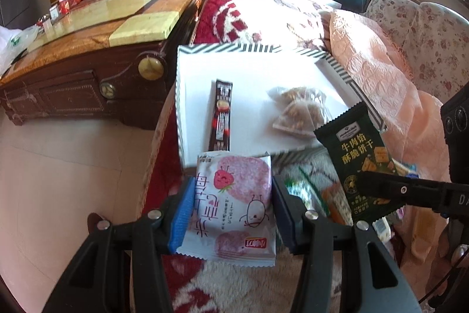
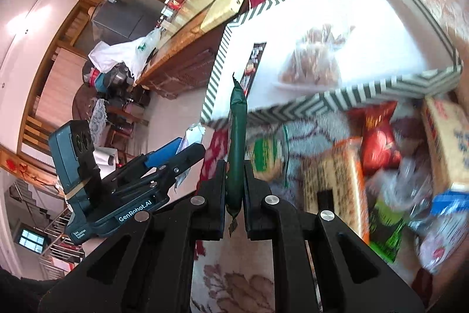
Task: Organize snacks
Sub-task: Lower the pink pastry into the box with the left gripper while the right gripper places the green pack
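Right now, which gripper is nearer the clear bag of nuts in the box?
Right. The right gripper, holding the green packet, sits just beside the nut bag; the left gripper, clamping the pink packet, is below the box.

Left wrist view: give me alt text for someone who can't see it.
The left gripper clamps a pink strawberry snack packet just short of a white box with a striped rim. Inside the box lie a dark stick packet and a clear bag of brown snacks. At right, the right gripper holds a dark green cracker packet.
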Available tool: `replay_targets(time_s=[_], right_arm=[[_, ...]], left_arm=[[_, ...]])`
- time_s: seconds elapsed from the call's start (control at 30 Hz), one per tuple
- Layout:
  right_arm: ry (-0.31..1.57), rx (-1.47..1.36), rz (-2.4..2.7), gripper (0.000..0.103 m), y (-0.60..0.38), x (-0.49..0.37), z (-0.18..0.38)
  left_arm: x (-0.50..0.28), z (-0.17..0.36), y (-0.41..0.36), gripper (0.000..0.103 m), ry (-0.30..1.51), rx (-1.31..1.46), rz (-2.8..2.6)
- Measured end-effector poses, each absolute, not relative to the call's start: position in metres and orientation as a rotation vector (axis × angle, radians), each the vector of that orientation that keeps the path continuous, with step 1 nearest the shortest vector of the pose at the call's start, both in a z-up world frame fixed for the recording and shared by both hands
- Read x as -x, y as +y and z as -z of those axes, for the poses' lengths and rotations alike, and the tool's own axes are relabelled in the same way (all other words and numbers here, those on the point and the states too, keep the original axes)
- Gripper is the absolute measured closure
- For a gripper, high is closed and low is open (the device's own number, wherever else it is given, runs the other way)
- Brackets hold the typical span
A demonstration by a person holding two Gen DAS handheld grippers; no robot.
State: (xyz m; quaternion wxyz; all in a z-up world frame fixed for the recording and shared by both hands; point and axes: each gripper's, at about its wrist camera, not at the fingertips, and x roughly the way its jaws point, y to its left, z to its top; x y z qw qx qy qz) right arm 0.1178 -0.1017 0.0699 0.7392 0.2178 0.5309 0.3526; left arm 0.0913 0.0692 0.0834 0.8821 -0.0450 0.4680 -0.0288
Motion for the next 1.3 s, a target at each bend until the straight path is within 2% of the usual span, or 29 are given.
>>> replay_targets(time_s=[0.5,1.17,1.3], right_arm=[[1.118,-0.428,-0.742,0.094,-0.100,-0.168,-0.089],[1.211,-0.374,-0.694,0.094,-0.071,-0.222,-0.045],[1.218,-0.339,-0.628,0.088,-0.070,-0.227,-0.039]], left_arm=[[-0.148,-0.087,0.071,0.049,0.960,0.083,0.030],[-0.193,-0.052,0.065,0.049,1.032,0.089,-0.010],[-0.195,-0.046,0.070,0.046,1.042,0.107,-0.032]])
